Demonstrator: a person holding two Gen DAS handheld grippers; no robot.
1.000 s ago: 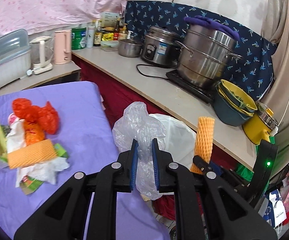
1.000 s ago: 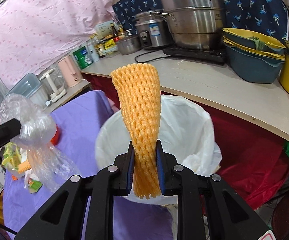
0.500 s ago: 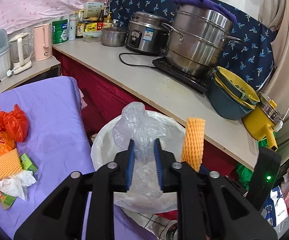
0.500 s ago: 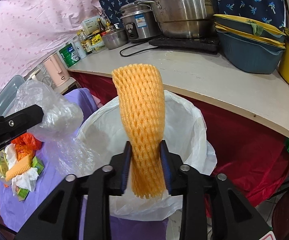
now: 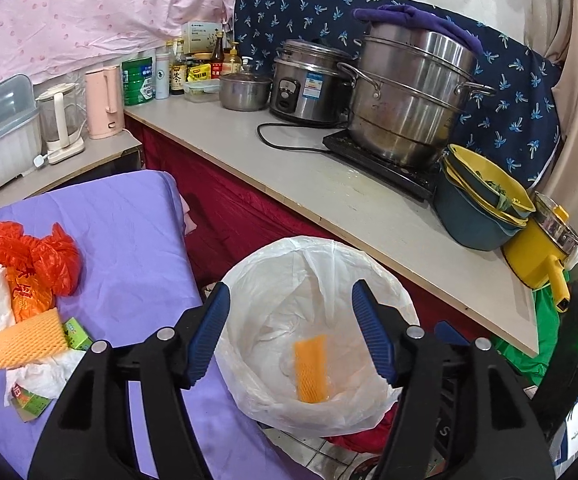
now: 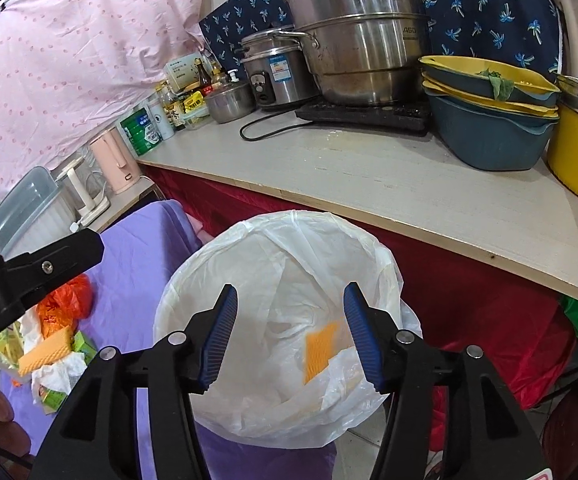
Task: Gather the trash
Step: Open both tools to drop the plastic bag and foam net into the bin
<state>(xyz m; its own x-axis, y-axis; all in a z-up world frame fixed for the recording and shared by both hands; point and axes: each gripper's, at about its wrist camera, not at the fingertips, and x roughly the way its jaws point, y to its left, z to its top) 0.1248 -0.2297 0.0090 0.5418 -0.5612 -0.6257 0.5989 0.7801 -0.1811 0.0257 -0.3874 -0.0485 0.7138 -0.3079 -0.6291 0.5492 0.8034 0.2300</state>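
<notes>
A bin lined with a white bag (image 5: 289, 256) (image 6: 273, 232) stands between the purple table and the counter. An orange foam net (image 5: 309, 372) (image 6: 321, 350) lies inside it, with clear plastic beside it. My left gripper (image 5: 291, 334) is open and empty above the bin. My right gripper (image 6: 289, 334) is open and empty above the bin too. On the purple table (image 5: 121, 232) lies a trash pile: a red plastic bag (image 5: 37, 252), another orange foam net (image 5: 23, 346), white tissue (image 5: 41, 376) and small green cartons (image 5: 75, 334).
The counter (image 5: 329, 192) behind the bin holds steel pots (image 5: 409, 92), a rice cooker (image 5: 309, 80), stacked basins (image 5: 477, 208), a yellow pot (image 5: 541, 248), bottles and a pink kettle (image 5: 103, 100). A red cloth (image 6: 469, 280) hangs under the counter.
Both grippers opened over the bin. The clear plastic bag left the left gripper and the orange foam net left the right gripper; both now lie inside the bin.
</notes>
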